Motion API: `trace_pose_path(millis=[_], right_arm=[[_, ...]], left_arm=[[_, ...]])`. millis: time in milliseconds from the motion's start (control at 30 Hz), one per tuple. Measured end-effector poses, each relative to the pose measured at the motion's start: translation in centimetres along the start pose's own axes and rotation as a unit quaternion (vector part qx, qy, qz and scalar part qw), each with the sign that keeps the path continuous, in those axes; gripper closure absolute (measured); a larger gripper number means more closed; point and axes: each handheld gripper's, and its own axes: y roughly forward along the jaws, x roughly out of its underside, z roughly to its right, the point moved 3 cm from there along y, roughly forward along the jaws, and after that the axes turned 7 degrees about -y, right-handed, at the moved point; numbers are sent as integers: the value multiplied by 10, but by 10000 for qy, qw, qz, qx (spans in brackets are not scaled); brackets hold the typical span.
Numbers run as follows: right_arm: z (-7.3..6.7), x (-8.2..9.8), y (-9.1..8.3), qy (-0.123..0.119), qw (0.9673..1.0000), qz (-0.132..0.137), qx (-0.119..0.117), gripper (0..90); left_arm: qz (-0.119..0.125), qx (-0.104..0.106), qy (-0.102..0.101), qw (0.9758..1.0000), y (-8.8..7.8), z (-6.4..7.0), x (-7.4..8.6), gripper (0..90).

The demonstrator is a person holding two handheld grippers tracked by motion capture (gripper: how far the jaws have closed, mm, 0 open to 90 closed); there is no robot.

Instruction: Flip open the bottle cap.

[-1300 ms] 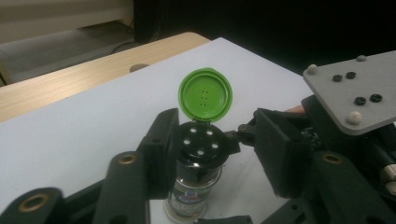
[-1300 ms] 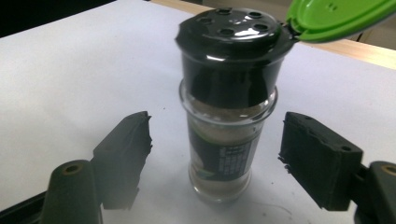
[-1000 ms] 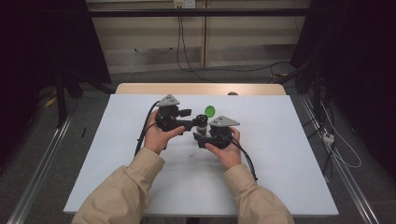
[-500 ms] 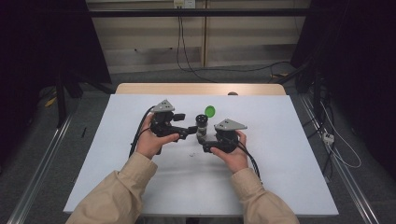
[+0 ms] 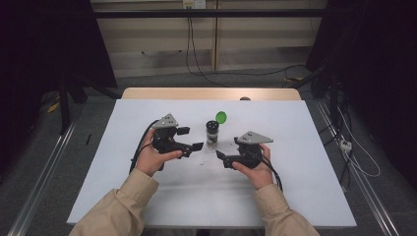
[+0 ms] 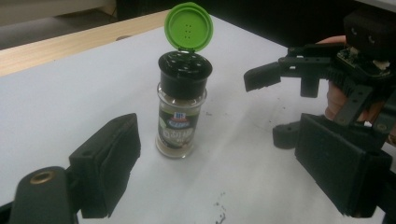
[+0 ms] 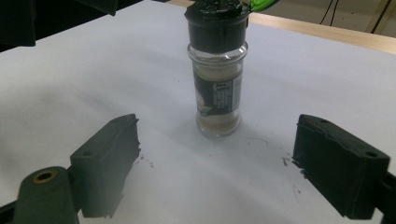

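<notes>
We cannot read the label on the spice jar (image 5: 212, 135), which stands upright on the table (image 5: 295, 128), green lid (image 5: 221, 117) flipped open. Our left gripper (image 5: 191, 139) and right gripper (image 5: 221, 158) flank it, jaws just opened wide, gripping nothing.

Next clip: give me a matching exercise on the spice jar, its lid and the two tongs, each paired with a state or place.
Things:
1. spice jar
2. green flip lid
3. left tongs
4. right tongs

States or places:
A. flipped up, hinged at the jar's top
B. open, at the jar's left in the high view, holding nothing
C. upright on the white table, untouched
D. open, at the jar's right in the high view, holding nothing

Pairs: 1-C, 2-A, 3-B, 4-D
</notes>
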Motion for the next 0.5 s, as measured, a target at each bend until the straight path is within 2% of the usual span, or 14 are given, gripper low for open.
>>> trace_pose_path(millis=[500], right_arm=[[6, 15, -26, 74, 10000, 37, -44, 121]], left_arm=[[-46, -83, -95, 9999, -23, -8, 30, 129]])
